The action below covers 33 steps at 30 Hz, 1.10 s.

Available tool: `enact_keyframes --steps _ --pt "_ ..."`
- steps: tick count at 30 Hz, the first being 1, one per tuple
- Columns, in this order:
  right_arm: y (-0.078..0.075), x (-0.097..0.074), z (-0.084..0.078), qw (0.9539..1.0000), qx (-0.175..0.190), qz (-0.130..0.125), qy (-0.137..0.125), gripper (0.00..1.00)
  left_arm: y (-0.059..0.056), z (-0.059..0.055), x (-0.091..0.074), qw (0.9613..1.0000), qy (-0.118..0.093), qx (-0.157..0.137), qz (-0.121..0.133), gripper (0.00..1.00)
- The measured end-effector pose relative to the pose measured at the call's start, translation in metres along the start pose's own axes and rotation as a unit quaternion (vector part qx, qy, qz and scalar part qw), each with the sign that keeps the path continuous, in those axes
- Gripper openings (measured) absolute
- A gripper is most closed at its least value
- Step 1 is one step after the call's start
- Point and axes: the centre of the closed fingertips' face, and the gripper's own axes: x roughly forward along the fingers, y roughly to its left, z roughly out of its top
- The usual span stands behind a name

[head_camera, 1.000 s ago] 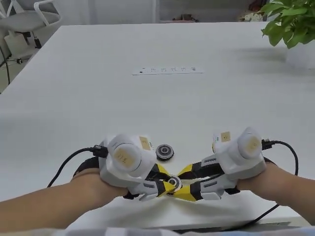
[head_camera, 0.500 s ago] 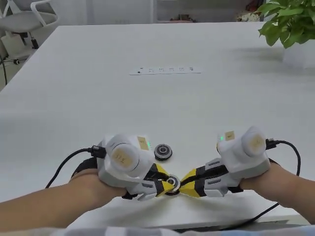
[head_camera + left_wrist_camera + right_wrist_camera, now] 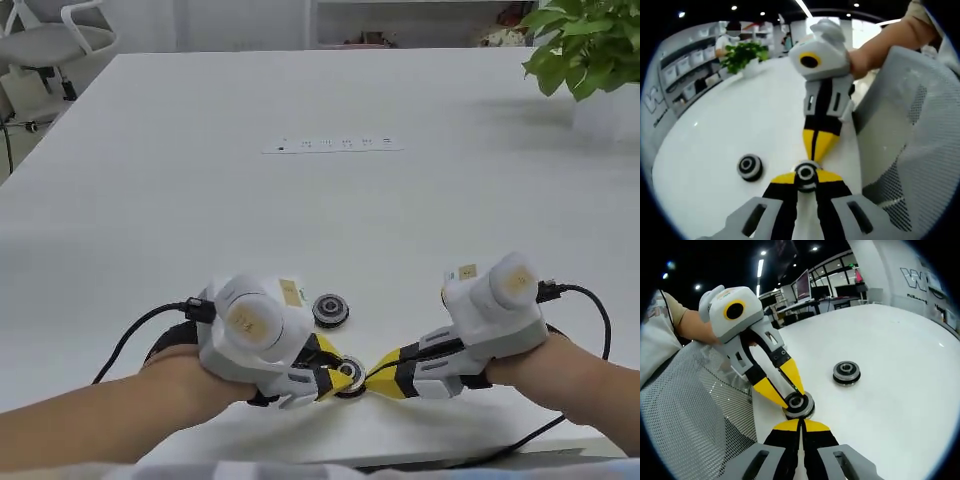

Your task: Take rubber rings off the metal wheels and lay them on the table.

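**A:** Right claw (image 3: 372, 368) has drawn back a little toward the table's (image 3: 400, 220) right edge. A second ago its tip overlapped the wheel (image 3: 349, 372).

**B:** And now?

**A:** Its jaws are pressed together, with the tip just touching the wheel's rim. Whether any rubber sits between them, I cannot tell.

**B:** What about the left claw (image 3: 335, 378)?

**A:** It pinches that wheel from both sides at the table's near edge, roughly midway along it.

**B:** Is there a second one?

**A:** Yes. The other wheel (image 3: 331, 309) lies flat on the table just behind the left claw, apart from both claws. It is dark outside with a metal middle.
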Motion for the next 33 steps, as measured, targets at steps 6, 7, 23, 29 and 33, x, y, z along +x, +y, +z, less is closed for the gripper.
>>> enact_keyframes --steps 6,7,23,29,33 --pt "0.0 -0.002 0.001 0.9997 0.023 0.003 -0.008 0.0 0.0 0.0 0.0 1.0 0.001 0.001 0.0 0.13" --pt "0.0 -0.002 0.001 0.9996 0.027 0.003 -0.01 0.0 0.0 0.0 0.0 1.0 0.001 0.001 0.0 0.13" --pt "-0.005 -0.006 0.01 0.9911 0.124 0.006 -0.05 0.0 0.0 0.0 0.001 1.0 0.003 0.004 0.003 0.13" --pt "-0.004 -0.004 0.012 0.9912 0.129 0.0 -0.028 0.0 0.0 0.0 0.001 1.0 0.005 0.001 0.005 0.13" --pt "-0.004 -0.004 0.012 0.9903 0.138 -0.01 -0.008 0.0 0.0 0.0 0.001 1.0 0.007 0.0 0.007 0.13"
